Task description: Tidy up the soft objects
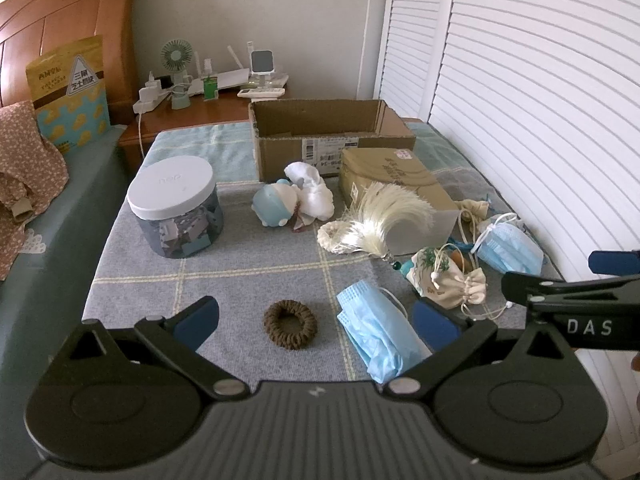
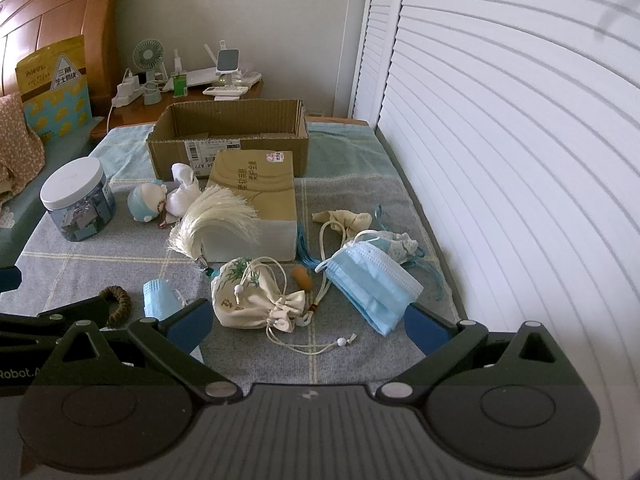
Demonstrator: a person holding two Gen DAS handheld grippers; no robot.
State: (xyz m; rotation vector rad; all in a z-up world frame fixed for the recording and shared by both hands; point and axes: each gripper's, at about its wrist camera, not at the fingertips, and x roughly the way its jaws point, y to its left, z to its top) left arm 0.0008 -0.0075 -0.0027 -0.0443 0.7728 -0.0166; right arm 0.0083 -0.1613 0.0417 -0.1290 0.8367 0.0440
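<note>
Soft things lie scattered on a grey checked cloth (image 1: 248, 264). My left gripper (image 1: 316, 326) is open and empty, its fingers either side of a brown hair scrunchie (image 1: 290, 324) and a crumpled blue face mask (image 1: 376, 336). My right gripper (image 2: 308, 326) is open and empty, just in front of a cream drawstring pouch (image 2: 256, 300) and a second blue mask (image 2: 372, 284). A blue and white plush (image 1: 276, 204), a white cloth (image 1: 312, 190) and a cream tassel (image 1: 384, 216) lie further back. An open cardboard box (image 1: 332, 136) stands behind them.
A clear jar with a white lid (image 1: 176, 208) stands at the left. A tan book-like box (image 2: 256, 200) lies mid-table. A small cream pouch (image 2: 348, 220) and a lace pouch (image 2: 396, 242) lie at the right. White louvred doors (image 2: 500, 140) are close on the right; a nightstand (image 1: 192, 112) is behind.
</note>
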